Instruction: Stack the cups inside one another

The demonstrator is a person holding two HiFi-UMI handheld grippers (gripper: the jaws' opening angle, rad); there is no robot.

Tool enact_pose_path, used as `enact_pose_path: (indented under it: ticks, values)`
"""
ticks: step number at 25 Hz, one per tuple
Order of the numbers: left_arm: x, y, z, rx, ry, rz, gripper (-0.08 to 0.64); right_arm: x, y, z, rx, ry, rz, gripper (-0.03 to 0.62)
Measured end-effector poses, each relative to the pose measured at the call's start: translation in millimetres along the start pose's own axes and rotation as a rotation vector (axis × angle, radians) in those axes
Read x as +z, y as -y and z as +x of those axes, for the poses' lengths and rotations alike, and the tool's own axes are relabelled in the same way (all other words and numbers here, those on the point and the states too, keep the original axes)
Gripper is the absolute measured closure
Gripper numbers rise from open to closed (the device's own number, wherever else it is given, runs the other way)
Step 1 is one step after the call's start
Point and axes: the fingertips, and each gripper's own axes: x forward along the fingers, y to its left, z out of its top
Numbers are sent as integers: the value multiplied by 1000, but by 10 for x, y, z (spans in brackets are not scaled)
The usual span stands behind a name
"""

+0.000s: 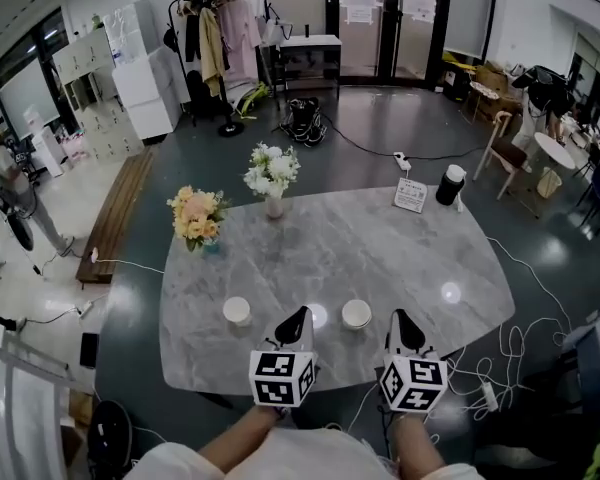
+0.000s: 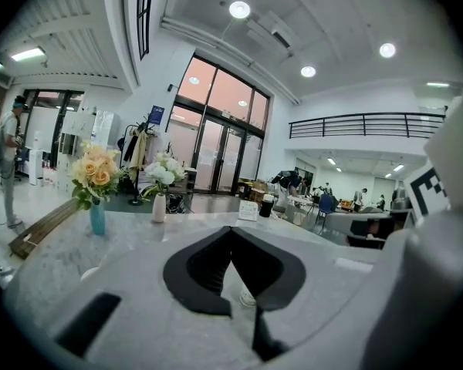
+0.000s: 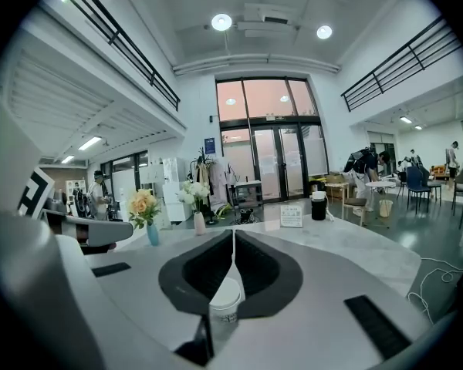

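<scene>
a grey marble table in a large hall is seen from above. orange flowers and white flowers are set at its far side. one white cup is stood left of the left gripper. a second cup is stood between that and the right gripper.

in the left gripper view, the jaws are pressed together on nothing, and a cup is glimpsed below the tips.

in the right gripper view, the jaws are likewise closed and empty, with a cup seen below them.
</scene>
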Motion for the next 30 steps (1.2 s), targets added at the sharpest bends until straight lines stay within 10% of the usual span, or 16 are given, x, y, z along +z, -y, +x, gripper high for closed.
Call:
enact_pose_path:
  ticks: [22, 30]
  values:
    - [-58, -206, -275, 76, 15, 10, 565, -173, -201, -36, 39, -28, 25, 577]
    - [-238, -521, -679, 195, 5, -3, 565, -296, -763, 20, 207, -54, 13, 577]
